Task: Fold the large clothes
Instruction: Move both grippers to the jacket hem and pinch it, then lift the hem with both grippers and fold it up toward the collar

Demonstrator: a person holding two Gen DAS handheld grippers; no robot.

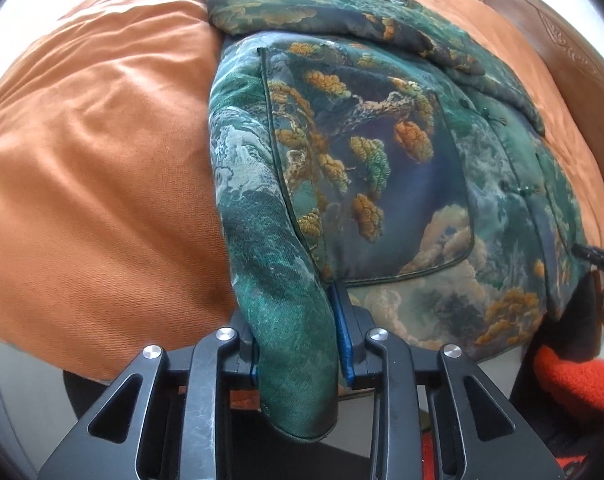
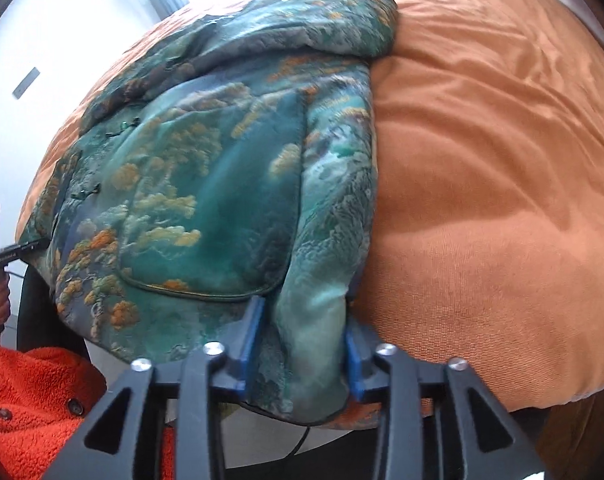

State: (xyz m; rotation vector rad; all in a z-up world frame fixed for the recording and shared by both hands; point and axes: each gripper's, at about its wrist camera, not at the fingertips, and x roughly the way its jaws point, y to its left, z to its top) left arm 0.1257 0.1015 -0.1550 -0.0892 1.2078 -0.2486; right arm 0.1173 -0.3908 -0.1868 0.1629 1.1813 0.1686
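While clamped, both grippers' fingers [image 1: 344, 320] [image 2: 252, 320] on jacket [image 1: 382, 168] hem

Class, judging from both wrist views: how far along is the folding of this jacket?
Done: the jacket lies on the orange bedspread, sleeves folded in. In hand: the left tool and right tool each grip a bottom corner. Left: folding the hem up toward the collar.
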